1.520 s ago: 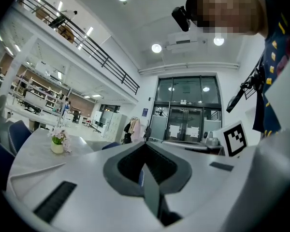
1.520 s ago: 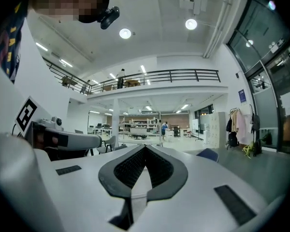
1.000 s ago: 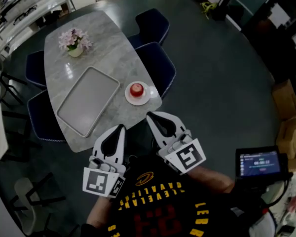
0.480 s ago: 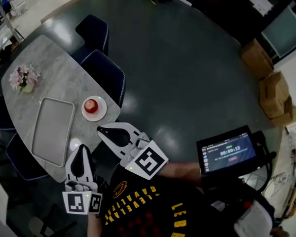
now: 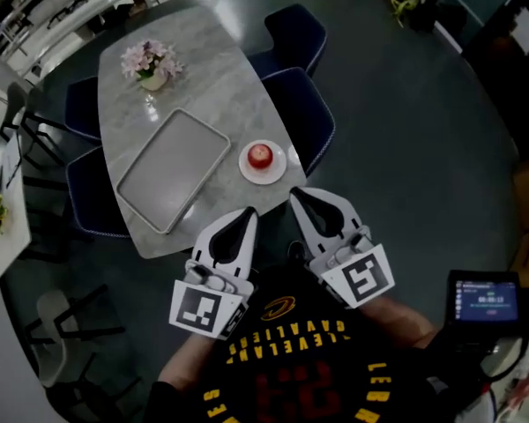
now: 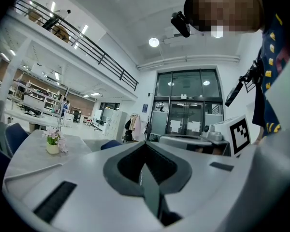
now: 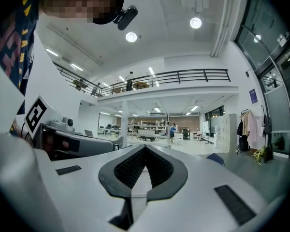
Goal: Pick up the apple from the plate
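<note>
My left gripper (image 5: 246,212) has its jaws pressed together with nothing between them, and my right gripper (image 5: 297,193) is the same: tips meeting, empty. I hold both close to my chest, side by side, short of the near end of the marble table (image 5: 213,77). Both point out level across the room, so neither gripper view shows the fruit at all.

The red apple (image 5: 259,155) sits in the middle of a small white plate (image 5: 275,168), near the table's right edge and nearer my right gripper than my left. Left of it lies an empty tray (image 5: 172,170); a pot of flowers (image 5: 152,64) stands at the far end, and a dark blue chair (image 5: 305,120) is tucked in just beside the plate.

What worries me is going in with closed jaws — they would only nudge the round apple and set it rolling. A push from the left could also slide that light plate toward the edge — and over it, onto the chair.
</note>
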A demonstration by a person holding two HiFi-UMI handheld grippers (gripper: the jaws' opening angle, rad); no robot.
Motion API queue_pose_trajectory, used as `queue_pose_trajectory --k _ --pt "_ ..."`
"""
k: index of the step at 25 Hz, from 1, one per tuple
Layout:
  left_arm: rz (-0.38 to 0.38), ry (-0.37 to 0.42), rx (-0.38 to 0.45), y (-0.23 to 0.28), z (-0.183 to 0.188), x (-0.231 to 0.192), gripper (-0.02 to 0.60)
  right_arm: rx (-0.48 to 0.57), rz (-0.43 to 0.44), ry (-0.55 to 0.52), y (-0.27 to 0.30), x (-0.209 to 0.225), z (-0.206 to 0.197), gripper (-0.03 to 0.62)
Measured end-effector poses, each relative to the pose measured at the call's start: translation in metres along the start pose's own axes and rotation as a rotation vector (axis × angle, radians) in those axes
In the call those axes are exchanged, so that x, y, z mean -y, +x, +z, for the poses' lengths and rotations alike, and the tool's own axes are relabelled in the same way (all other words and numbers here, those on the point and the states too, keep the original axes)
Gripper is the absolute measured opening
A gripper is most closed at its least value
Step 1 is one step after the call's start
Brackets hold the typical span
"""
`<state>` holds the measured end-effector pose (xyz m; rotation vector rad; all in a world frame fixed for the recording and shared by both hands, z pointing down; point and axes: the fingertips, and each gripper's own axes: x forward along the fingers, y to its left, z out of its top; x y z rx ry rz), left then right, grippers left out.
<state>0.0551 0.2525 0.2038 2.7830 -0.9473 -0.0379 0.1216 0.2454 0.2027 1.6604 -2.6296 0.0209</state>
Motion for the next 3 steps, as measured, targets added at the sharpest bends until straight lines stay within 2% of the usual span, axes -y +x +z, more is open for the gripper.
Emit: queue_pose_trajectory --k 3 --pt "0.013 0.006 -0.039 -0.008 -0.014 -0.019 0.002 0.006 0.015 -0.016 0.014 -0.008 -0.006 0.006"
